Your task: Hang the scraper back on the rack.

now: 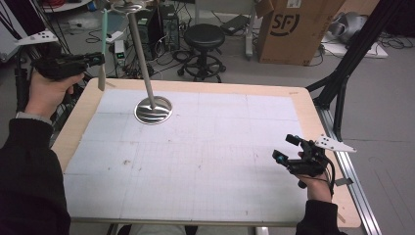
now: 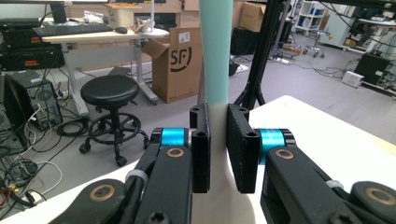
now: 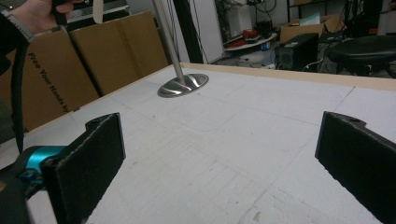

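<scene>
My left gripper [image 1: 100,59] is raised over the table's far left corner, shut on a long slim utensil [image 1: 103,34] that stands upright. The utensil has a mint-green upper part and a beige lower end. In the left gripper view both pads clamp it [image 2: 215,56] where the green meets the beige, with my left gripper [image 2: 218,154] level. A metal stand [image 1: 153,110] with a round base and a tall slanted pole sits at the back left of the white mat; its base [image 3: 183,85] shows far ahead. My right gripper [image 1: 284,148] [image 3: 224,163] rests open and bare near the front right.
The table [image 1: 195,85] has a wooden rim around a white gridded mat. Behind it stand a black stool [image 1: 204,36], a cardboard box [image 1: 293,29] and computer cases with cables. A black frame leg [image 1: 342,83] rises off the right edge. Flat cardboard [image 3: 93,56] leans beyond the table's side.
</scene>
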Tool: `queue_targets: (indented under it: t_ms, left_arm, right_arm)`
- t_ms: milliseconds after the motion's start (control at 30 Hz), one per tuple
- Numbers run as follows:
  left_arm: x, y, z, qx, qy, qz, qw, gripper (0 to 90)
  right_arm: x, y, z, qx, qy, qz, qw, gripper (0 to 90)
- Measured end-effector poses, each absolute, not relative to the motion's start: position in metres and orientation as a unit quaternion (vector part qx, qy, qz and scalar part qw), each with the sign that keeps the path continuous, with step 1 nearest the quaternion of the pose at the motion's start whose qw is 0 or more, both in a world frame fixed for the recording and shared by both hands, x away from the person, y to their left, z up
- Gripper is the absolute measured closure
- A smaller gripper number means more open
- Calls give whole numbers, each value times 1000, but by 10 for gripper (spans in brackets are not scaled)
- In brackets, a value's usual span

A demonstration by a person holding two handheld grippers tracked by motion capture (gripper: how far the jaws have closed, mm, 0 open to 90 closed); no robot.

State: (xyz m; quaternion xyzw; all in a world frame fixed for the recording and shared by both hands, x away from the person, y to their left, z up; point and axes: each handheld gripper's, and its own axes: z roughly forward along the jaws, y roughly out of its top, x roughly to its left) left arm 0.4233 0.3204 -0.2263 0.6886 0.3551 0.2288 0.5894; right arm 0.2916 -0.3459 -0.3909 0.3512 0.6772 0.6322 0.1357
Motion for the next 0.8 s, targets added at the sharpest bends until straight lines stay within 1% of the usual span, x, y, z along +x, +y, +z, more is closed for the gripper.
queue_targets:
  t_ms: [367, 433, 500, 600, 700, 800]
  left_arm:
    - [434, 303, -235, 676, 374, 229, 592, 801]
    - [434, 302, -234, 670, 383, 212, 599, 799]
    - [433, 299, -234, 671, 387, 228, 590, 792]
    - [429, 298, -232, 672, 385, 245, 583, 722]
    - [423, 300, -232, 670, 376, 248, 590, 694]
    - [417, 299, -235, 675, 361, 254, 591, 627]
  right_arm:
    - [291, -345, -391, 351, 677, 633, 135, 3]
    - [291, -346, -390, 351, 676, 633, 137, 3]
    - [291, -346, -390, 351, 675, 634, 136, 3]
    - [292, -346, -391, 351, 676, 633, 136, 3]
    - [291, -345, -391, 350, 677, 633, 135, 3]
    - [291, -345, -390, 350, 678, 632, 134, 3]
